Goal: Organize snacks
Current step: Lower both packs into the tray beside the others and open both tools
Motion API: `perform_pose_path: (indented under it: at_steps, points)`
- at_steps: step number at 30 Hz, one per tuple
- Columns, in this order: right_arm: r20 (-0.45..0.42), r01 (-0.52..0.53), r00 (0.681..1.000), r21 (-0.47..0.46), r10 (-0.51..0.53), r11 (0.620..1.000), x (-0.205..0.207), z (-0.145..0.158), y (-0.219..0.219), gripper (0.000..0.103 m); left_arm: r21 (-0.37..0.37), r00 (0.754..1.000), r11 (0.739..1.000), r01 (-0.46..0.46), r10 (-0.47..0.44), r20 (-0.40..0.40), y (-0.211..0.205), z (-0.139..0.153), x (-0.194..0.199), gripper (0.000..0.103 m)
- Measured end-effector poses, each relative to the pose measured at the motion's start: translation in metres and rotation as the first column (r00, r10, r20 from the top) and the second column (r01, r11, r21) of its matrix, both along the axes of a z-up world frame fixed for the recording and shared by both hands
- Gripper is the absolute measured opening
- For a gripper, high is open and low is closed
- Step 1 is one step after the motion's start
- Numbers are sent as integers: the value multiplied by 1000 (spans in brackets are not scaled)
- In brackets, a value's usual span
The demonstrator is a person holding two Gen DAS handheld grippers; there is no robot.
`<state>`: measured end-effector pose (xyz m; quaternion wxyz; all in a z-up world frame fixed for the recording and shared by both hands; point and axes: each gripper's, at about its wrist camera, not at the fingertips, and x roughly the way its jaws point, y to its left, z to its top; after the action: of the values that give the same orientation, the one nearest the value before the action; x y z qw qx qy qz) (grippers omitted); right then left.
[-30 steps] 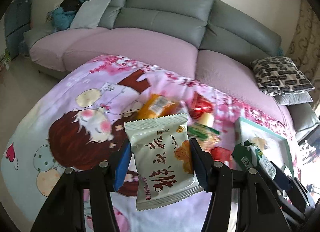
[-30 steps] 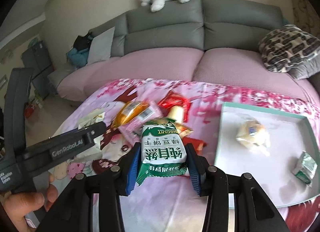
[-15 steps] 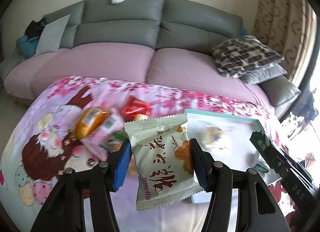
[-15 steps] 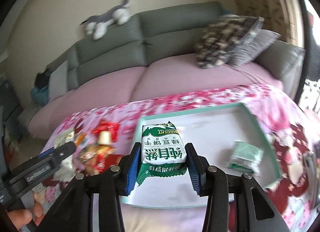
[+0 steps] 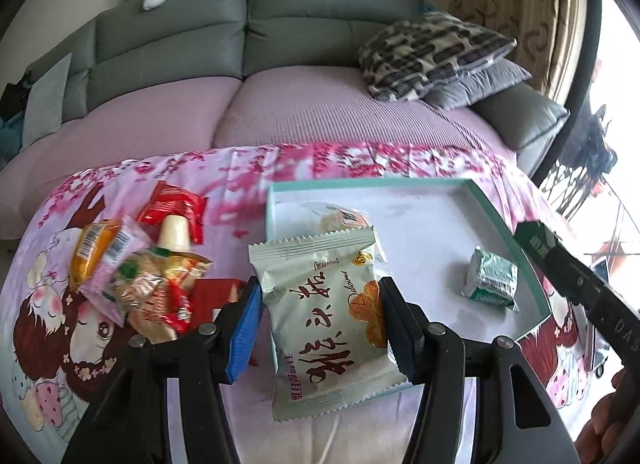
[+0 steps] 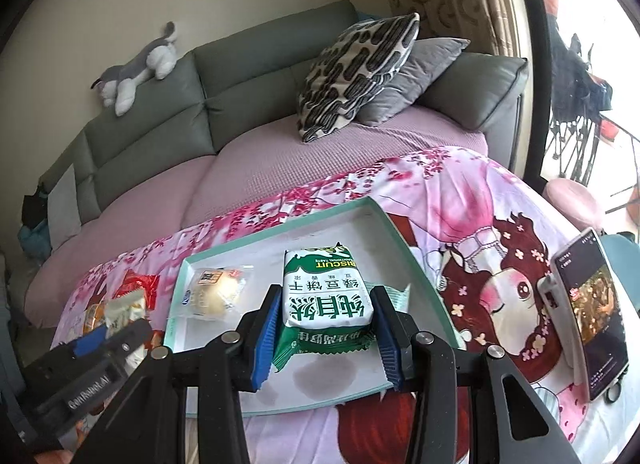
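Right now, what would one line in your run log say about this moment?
left tongs: holding pale snack packet | right tongs: holding green biscuit pack over tray | tray holds: bun, small green pack

Green pkt (image 6: 394, 296) mostly hidden behind right tool (image 6: 326, 338); phone (image 6: 592, 320) text unreadable.

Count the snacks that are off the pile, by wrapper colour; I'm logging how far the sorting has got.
Green wrappers: 2, the biscuit pack in the right gripper and the small pack lying in the tray.
Pale green wrappers: 1, the packet in the left gripper.
Clear wrappers: 1, the bun in the tray.
Total: 4.
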<state>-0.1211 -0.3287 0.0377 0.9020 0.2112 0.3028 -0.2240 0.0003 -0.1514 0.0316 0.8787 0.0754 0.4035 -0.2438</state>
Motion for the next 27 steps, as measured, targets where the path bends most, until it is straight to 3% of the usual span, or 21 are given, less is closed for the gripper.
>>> perform_pose_path:
  at_steps: [10, 27]
  points:
    - [-30, -33, 999, 58, 35, 998, 20, -25, 1, 47, 54, 999, 998, 18, -16, -51, -26, -34, 10, 59]
    - [-74, -77, 994, 101, 84, 992, 51, -58, 2, 47, 89, 998, 996, 27, -22, -55, -47, -58, 25, 57]
